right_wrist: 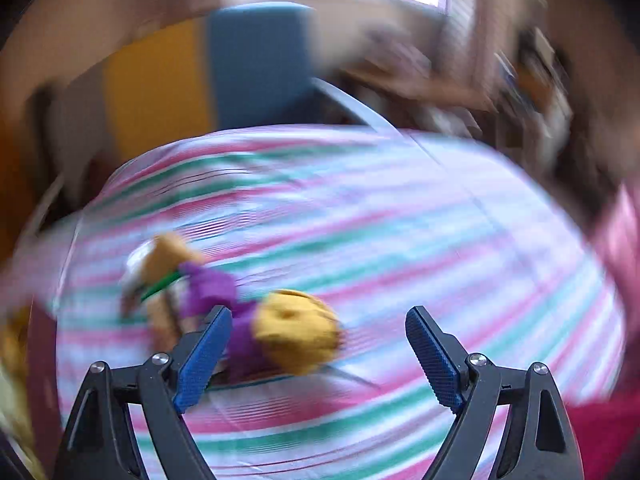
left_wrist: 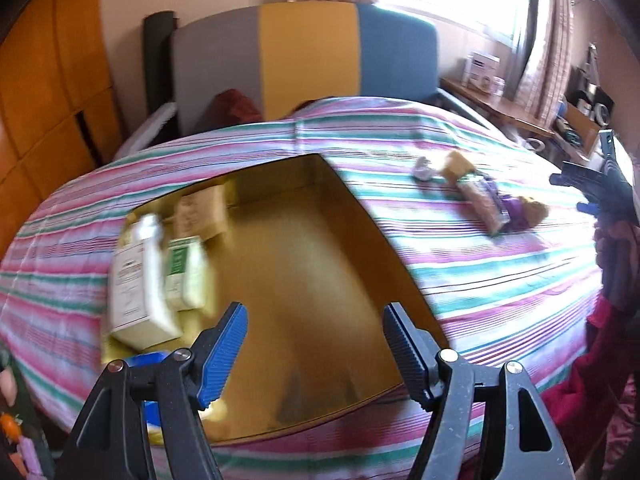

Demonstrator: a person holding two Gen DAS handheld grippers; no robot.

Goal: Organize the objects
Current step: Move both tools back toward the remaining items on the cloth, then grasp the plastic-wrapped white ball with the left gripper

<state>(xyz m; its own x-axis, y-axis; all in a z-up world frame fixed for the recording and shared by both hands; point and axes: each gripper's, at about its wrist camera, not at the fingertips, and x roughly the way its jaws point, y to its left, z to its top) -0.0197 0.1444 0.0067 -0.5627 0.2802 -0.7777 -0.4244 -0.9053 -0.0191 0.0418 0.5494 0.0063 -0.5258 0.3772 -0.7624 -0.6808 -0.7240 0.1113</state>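
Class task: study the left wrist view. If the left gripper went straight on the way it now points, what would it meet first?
Probably the bare golden floor of the open cardboard box on the striped bedspread. The left gripper has open, empty jaws; depth is uncertain.

A tray (left_wrist: 320,240) lies on the bed (left_wrist: 460,272). Boxes (left_wrist: 152,272) stand in the tray's left part. Right of the tray, apart from it, a plush toy (left_wrist: 500,204) lies on the bed; the headboard (left_wrist: 304,56) stands behind the tray.
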